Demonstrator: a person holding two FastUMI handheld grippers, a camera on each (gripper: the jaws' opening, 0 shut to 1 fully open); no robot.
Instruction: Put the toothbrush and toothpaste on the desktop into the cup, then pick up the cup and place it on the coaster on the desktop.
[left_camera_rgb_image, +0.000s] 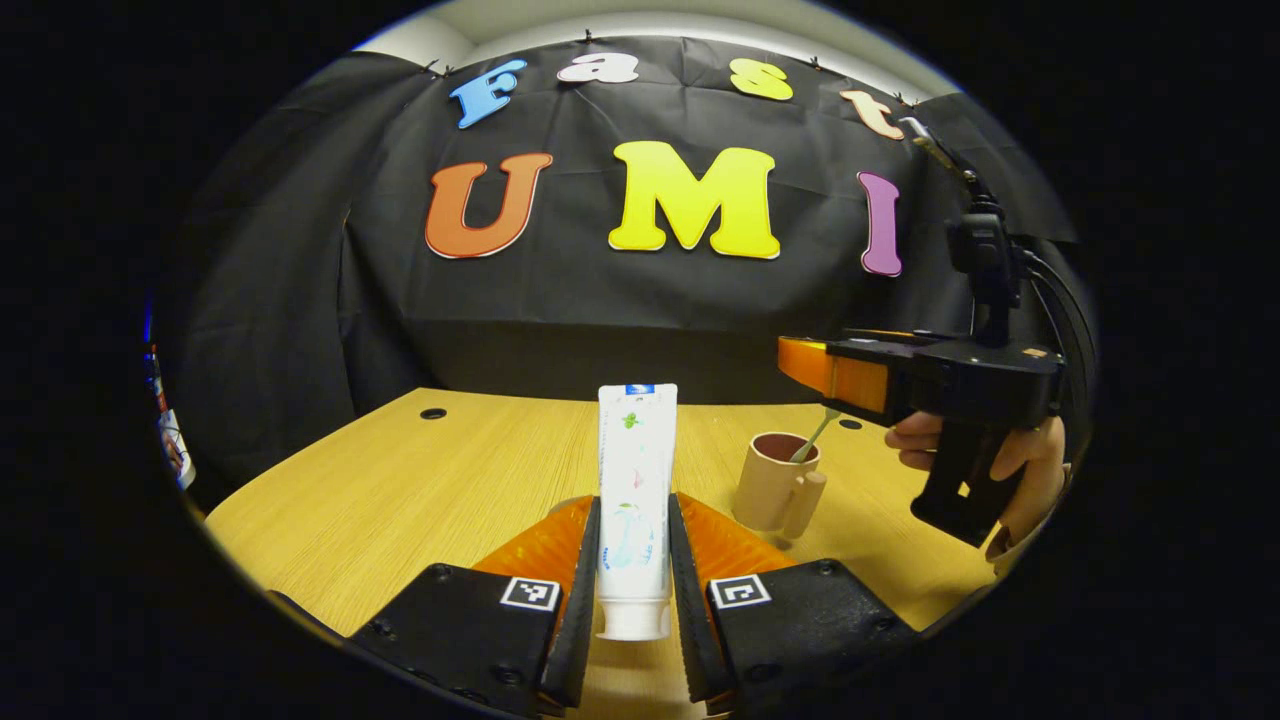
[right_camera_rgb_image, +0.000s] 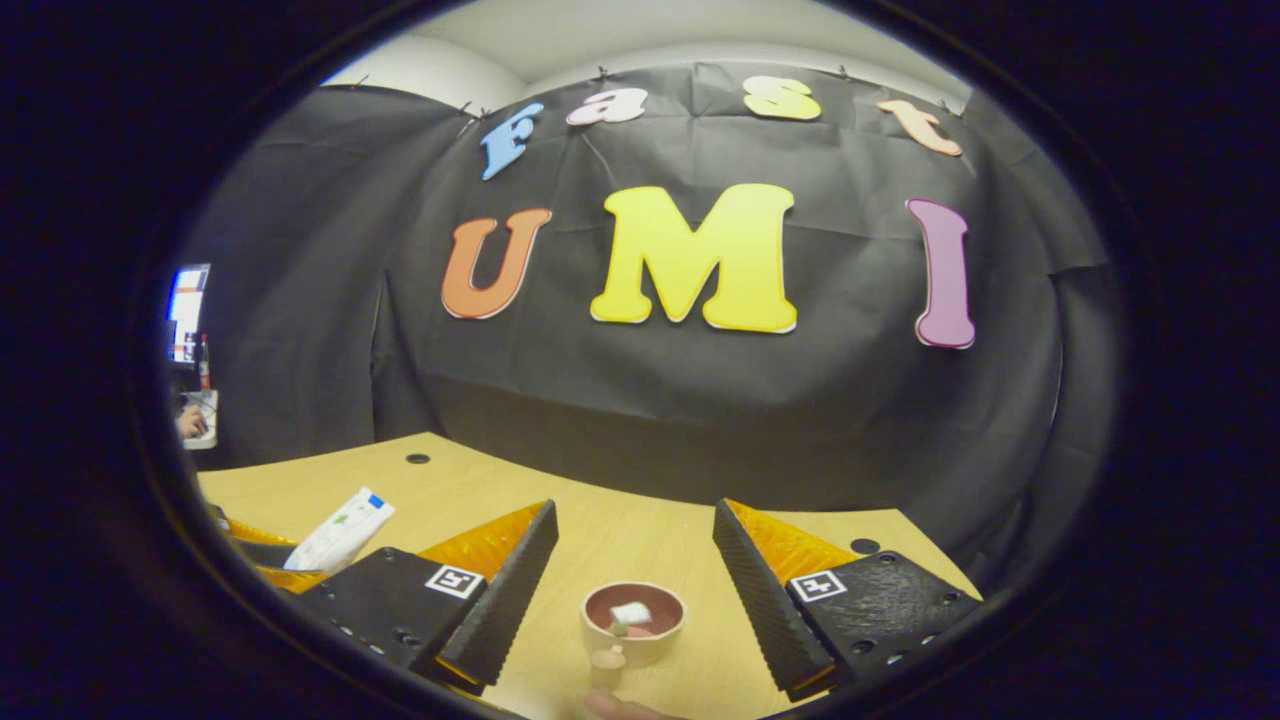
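Observation:
A white toothpaste tube (left_camera_rgb_image: 637, 450) stands between the fingers of my left gripper (left_camera_rgb_image: 635, 500), cap toward the camera; the gripper is shut on it above the wooden desktop (left_camera_rgb_image: 400, 500). To the right stands a tan cup (left_camera_rgb_image: 775, 485) with a handle, and the toothbrush (left_camera_rgb_image: 815, 435) leans inside it. A hand holds my right gripper (left_camera_rgb_image: 835, 375) just above that cup. In the right gripper view, the right gripper (right_camera_rgb_image: 634, 510) hangs open over the cup (right_camera_rgb_image: 633, 620), with the toothbrush head (right_camera_rgb_image: 630, 612) inside. The toothpaste (right_camera_rgb_image: 340, 530) shows at the far left.
The desktop (right_camera_rgb_image: 620, 540) has small round cable holes (left_camera_rgb_image: 432, 413) (right_camera_rgb_image: 864, 546) near its back edge. Black cloth walls close the back and sides. A lit screen (right_camera_rgb_image: 188, 310) glows beyond the left side.

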